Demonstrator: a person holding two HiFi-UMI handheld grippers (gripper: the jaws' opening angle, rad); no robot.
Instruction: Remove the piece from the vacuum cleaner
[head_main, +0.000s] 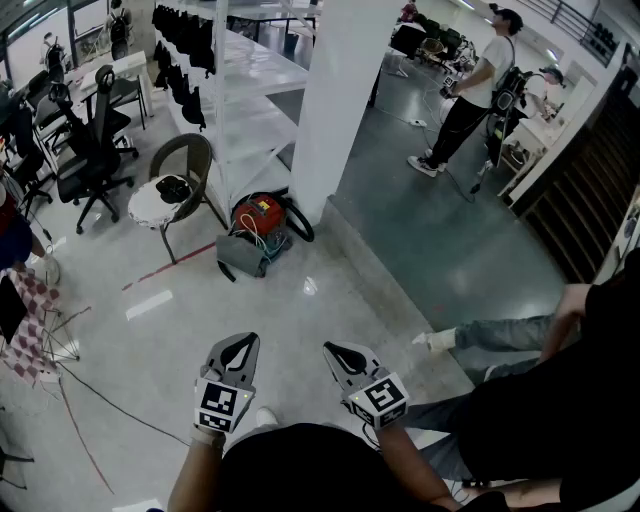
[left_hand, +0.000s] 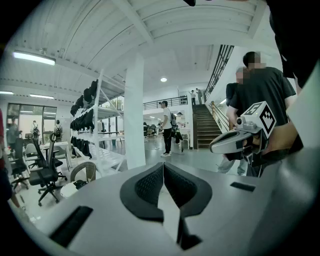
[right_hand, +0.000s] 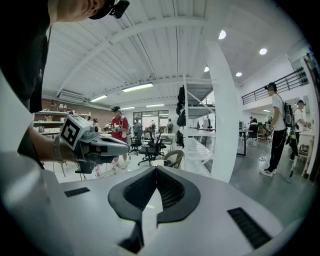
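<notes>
A red vacuum cleaner (head_main: 261, 214) stands on the floor at the foot of a white pillar (head_main: 345, 100), several steps ahead of me. A black hose (head_main: 301, 222) curls at its right and a grey bag (head_main: 245, 257) lies in front of it. My left gripper (head_main: 240, 342) and right gripper (head_main: 336, 350) are held side by side near my body, far from the vacuum. Both are shut with nothing between the jaws. In the left gripper view the left gripper (left_hand: 163, 165) has its pads pressed together; the right gripper (right_hand: 156, 168) shows the same in its own view. The vacuum is hidden in both gripper views.
A chair (head_main: 176, 186) with a round seat stands left of the vacuum, with a white shelving rack (head_main: 245, 90) behind. Office chairs (head_main: 85, 150) are at far left. Thin cables (head_main: 80, 385) trail on the floor. A person (head_main: 545, 395) sits at my right; another person (head_main: 478, 88) stands far off.
</notes>
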